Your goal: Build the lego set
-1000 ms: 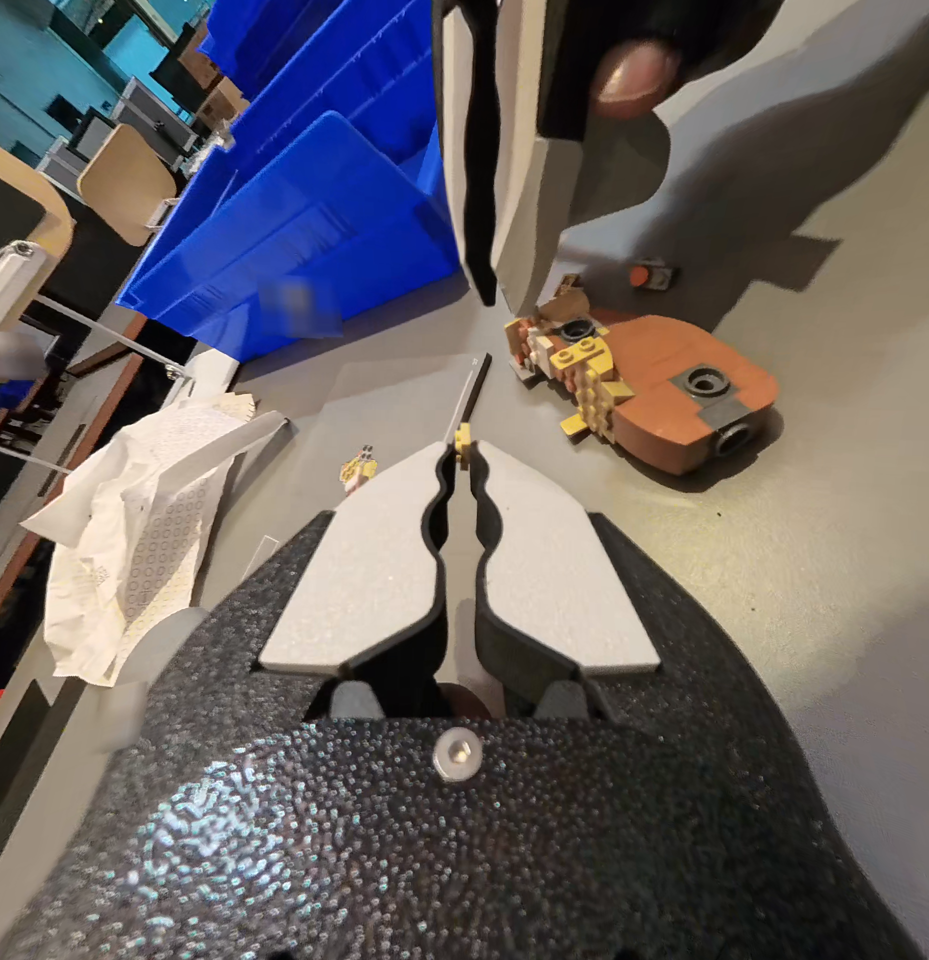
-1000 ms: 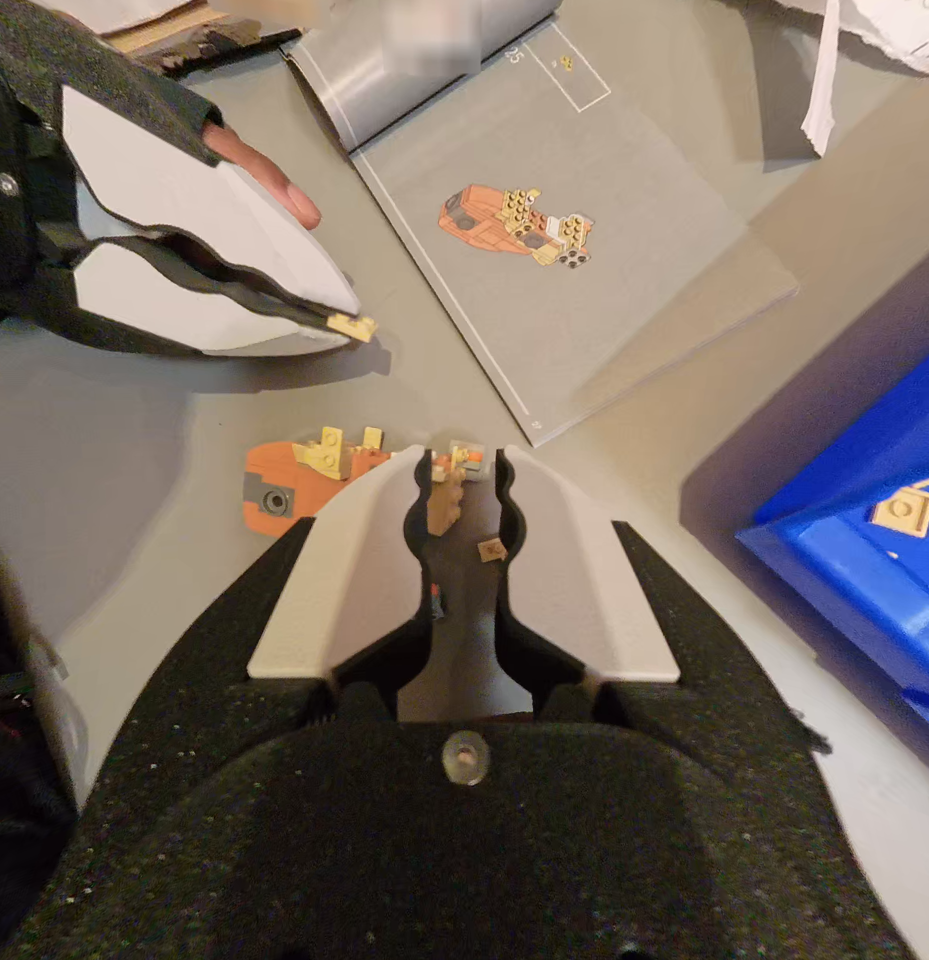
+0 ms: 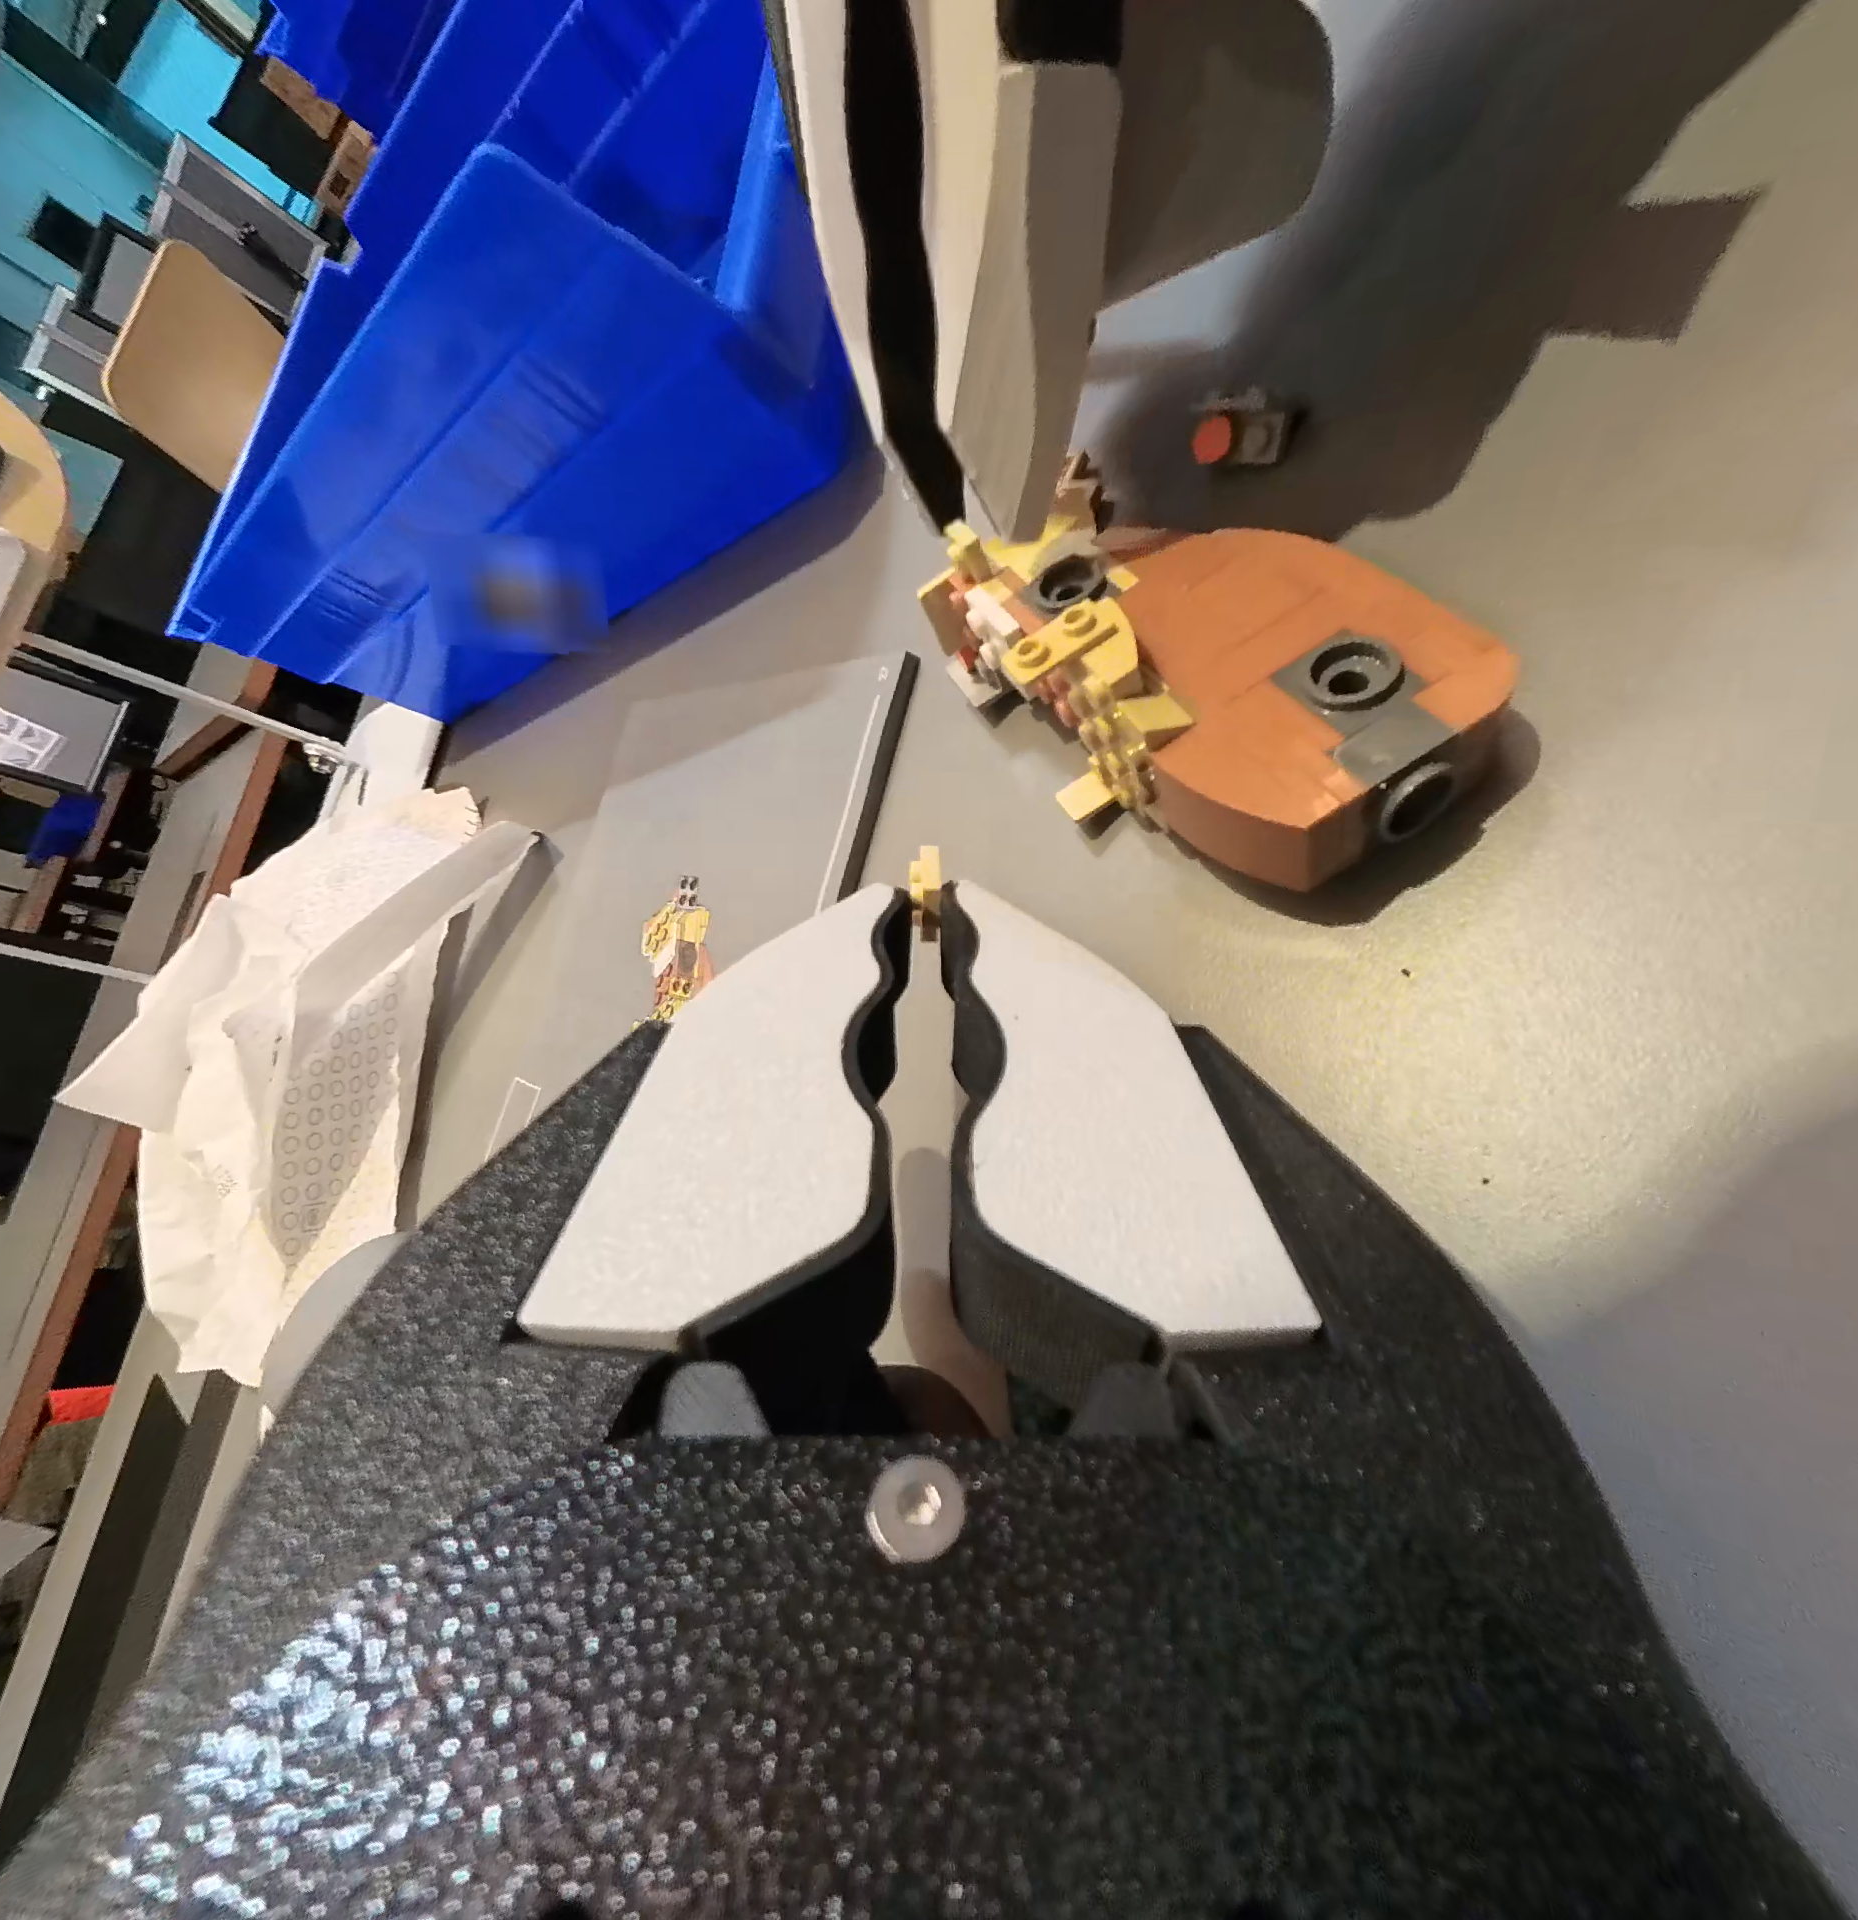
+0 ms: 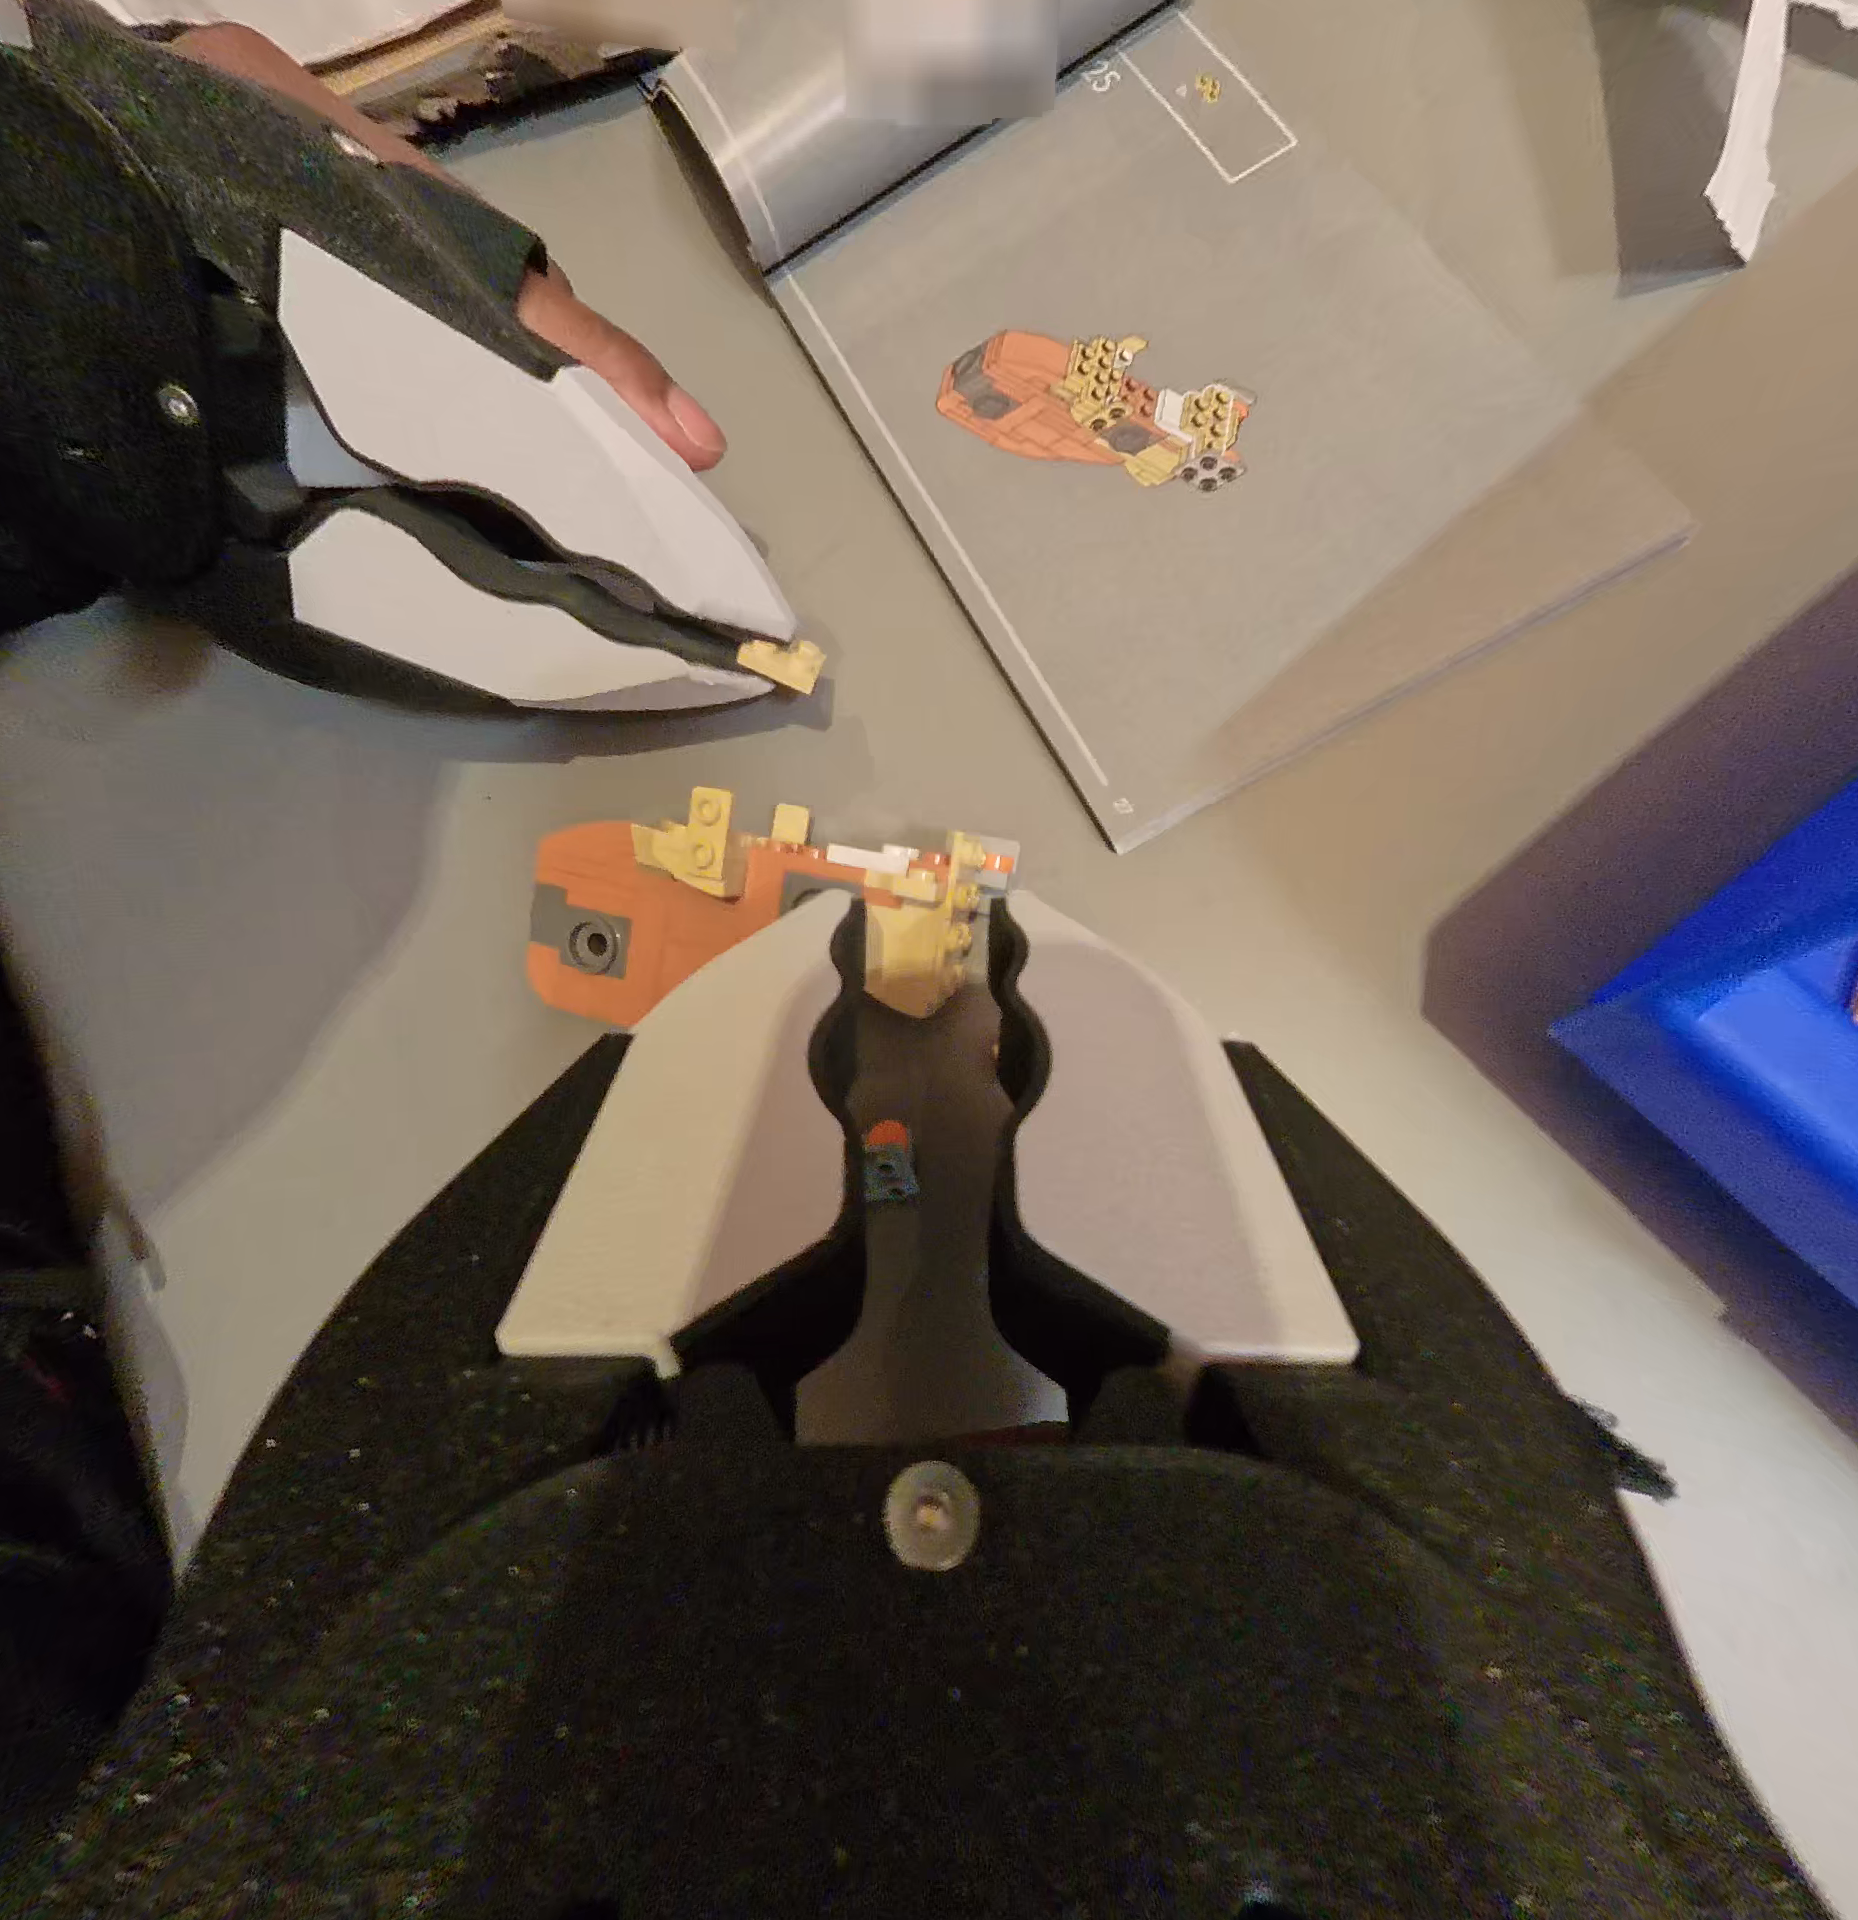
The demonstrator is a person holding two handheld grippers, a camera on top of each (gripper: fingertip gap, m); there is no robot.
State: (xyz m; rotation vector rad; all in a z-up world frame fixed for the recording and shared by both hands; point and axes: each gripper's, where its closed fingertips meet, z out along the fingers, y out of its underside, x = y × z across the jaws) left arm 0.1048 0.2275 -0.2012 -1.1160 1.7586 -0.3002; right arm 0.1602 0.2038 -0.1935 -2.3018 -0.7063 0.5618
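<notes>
The brown lego model (image 3: 1268,675) with tan and yellow parts lies on the grey table; it also shows in the right wrist view (image 4: 634,914). My left gripper (image 3: 925,899) is shut on a small tan plate (image 3: 925,883) and holds it short of the model; the right wrist view shows this gripper (image 4: 774,665) with the plate (image 4: 785,660) above the model. My right gripper (image 4: 920,909) is open, its jaws standing on either side of the model's tan end (image 4: 914,956). In the left wrist view it (image 3: 966,520) comes down onto that end.
An open instruction booklet (image 4: 1268,468) lies beyond the model. Blue bins (image 3: 551,416) stand at the back and one (image 4: 1735,1039) at my right. A crumpled white bag (image 3: 281,1091) lies at the left. A small red and grey piece (image 3: 1237,436) sits behind the model. My right fingertips sit around 7 centimeters from my left ones.
My right gripper has come down over the model's tan end. My left gripper, still holding the tan plate, has moved closer to the model.
</notes>
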